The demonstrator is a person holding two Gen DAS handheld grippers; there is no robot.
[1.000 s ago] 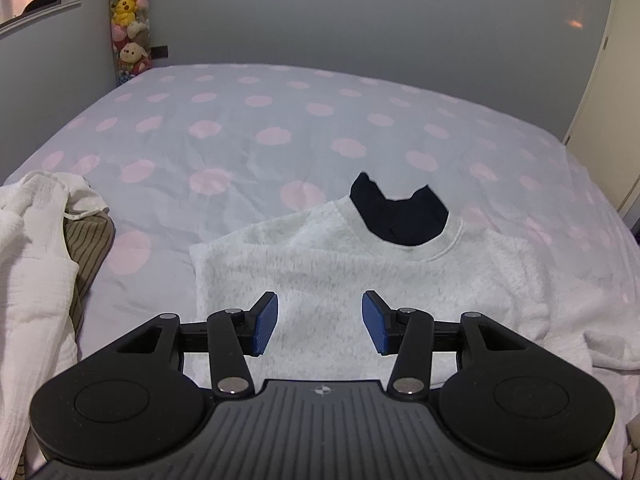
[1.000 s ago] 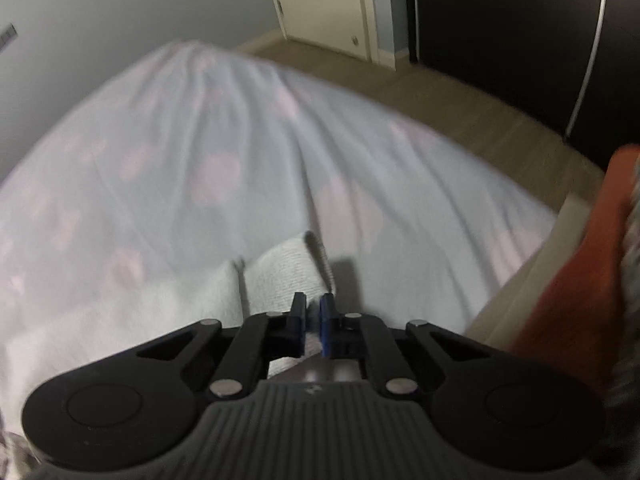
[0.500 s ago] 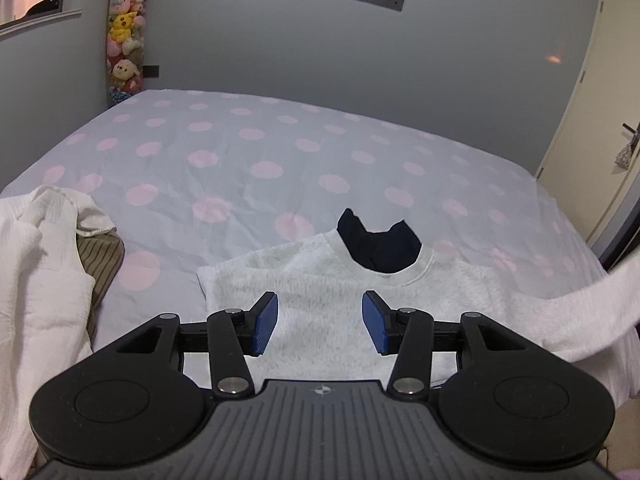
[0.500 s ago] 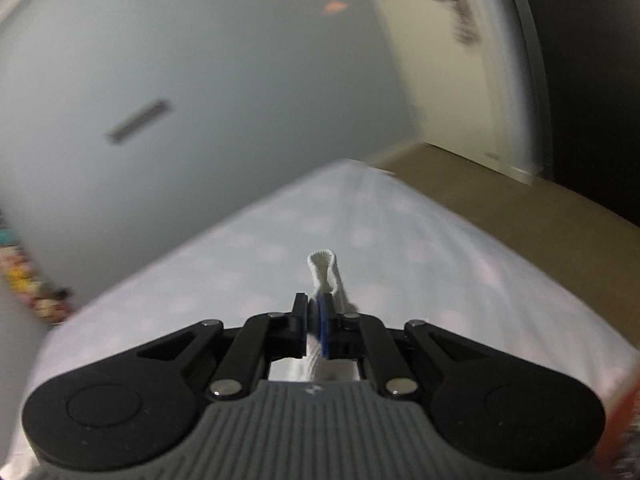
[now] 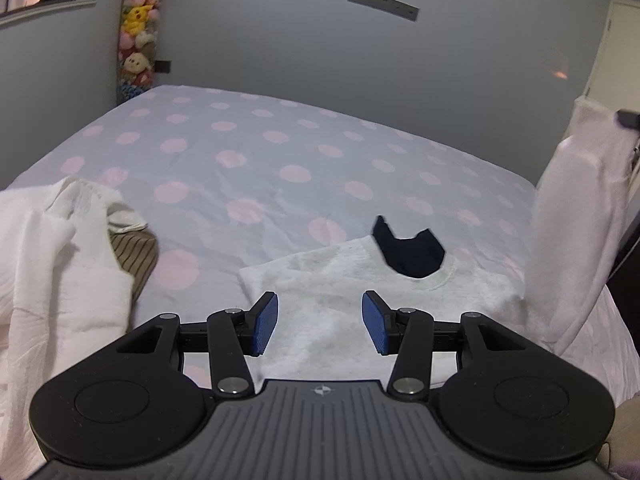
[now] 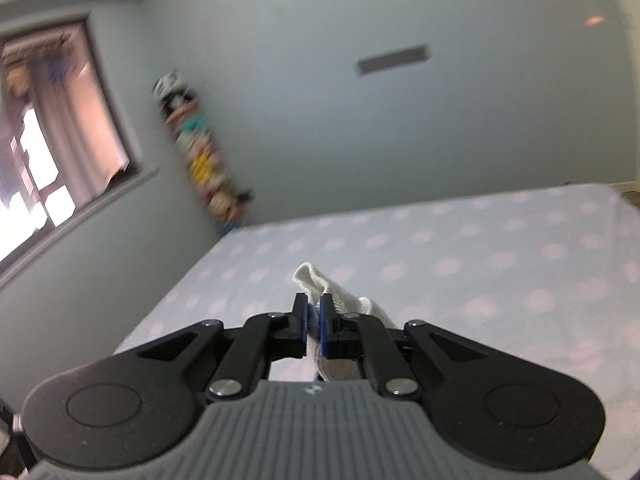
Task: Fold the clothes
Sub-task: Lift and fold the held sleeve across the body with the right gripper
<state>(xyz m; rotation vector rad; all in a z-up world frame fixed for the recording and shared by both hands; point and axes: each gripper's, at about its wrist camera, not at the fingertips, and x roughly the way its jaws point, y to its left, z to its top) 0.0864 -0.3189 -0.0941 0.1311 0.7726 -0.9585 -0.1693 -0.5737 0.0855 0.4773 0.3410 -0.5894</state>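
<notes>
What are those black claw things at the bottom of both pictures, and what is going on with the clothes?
They are hand-held grippers, one in each of a person's hands, each with a camera looking along its fingers. The left gripper is open above a grey sweatshirt lying flat on the polka-dot bed. The right gripper is shut on the sweatshirt's sleeve cuff, lifting the sleeve up at the right of the left view. A pile of white laundry lies at the left.

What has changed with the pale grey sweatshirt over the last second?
The right gripper, shut on the pale grey sweatshirt's sleeve cuff throughout, lifted the sleeve off the polka-dot bed cover and swung leftward. The open left gripper stayed above the sweatshirt body.
</notes>
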